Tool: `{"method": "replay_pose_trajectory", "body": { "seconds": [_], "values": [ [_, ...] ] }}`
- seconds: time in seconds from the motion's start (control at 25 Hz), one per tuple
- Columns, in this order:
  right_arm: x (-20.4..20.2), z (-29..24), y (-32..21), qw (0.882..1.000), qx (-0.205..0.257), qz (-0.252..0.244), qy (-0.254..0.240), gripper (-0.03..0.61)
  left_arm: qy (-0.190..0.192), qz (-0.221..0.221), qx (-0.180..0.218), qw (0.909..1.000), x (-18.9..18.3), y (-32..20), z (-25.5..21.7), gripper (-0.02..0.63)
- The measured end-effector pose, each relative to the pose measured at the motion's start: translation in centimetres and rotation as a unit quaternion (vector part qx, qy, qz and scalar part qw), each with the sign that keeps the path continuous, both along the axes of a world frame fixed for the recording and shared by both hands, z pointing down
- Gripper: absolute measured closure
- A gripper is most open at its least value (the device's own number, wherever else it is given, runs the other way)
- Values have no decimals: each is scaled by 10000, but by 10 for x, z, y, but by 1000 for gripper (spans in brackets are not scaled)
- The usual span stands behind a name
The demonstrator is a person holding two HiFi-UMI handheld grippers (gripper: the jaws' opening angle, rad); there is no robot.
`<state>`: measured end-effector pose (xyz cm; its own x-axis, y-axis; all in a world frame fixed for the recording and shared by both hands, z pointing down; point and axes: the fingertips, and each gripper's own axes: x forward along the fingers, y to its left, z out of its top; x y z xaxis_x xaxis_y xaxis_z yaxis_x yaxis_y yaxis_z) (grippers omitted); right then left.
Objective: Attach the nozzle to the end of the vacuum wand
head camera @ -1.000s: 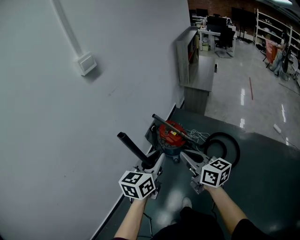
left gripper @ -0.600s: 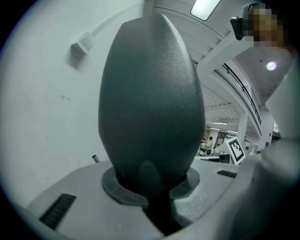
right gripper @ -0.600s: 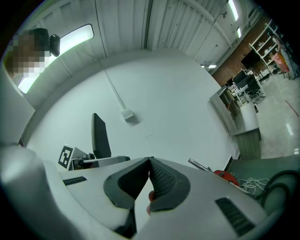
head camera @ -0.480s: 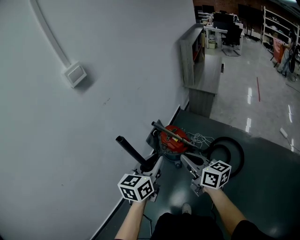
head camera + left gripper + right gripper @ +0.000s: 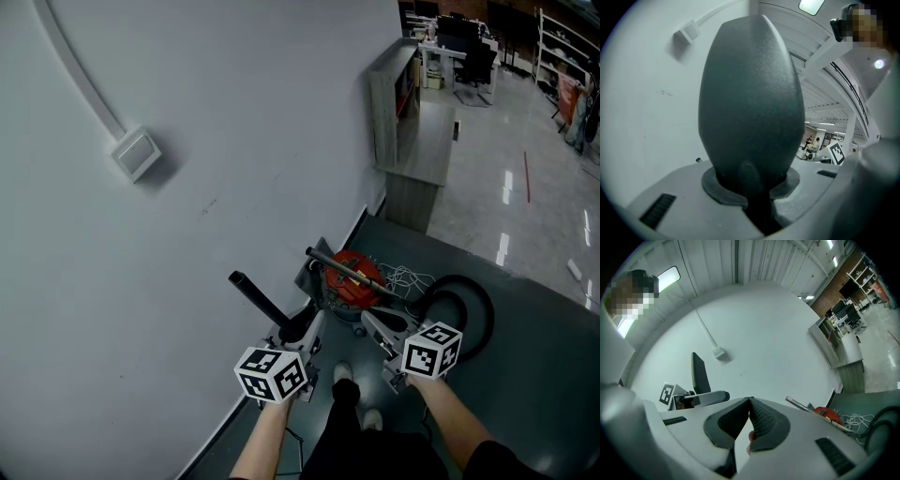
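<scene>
Grey wall [image 5: 187, 234] backs one red vacuum [image 5: 352, 279], one nozzle [image 5: 261, 302] in left claw [image 5: 304, 325].

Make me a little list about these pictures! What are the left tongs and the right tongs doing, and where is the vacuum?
left tongs: shut on the black nozzle, which points up toward the wall
right tongs: shut, nothing between them
vacuum: red, on the dark floor beside the wall
wand: metal tube lying across the top of the vacuum
hose: black, curled on the floor, right of the vacuum in the head view
nozzle on wand: not yet
</scene>
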<state>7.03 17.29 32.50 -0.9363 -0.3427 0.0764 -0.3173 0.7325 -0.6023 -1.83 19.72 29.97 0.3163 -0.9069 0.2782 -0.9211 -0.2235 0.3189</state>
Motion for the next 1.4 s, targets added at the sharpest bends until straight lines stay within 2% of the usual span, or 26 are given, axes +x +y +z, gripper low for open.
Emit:
{"method": "replay_pose_trajectory", "body": {
  "seconds": [0.48,0.92,1.4],
  "values": [
    [-42,6,-76,9999,-131,8,28,560,66,-203,-23,9998,-52,-78,9,528],
    [-78,15,-135,9994,-265,150,165,560,177,-112,-139,9997,-87,-141,22,528],
    [-117,34,-187,9982,-342,332,359,560,256,-37,-49,9997,-126,-194,36,529]
  ]
}}
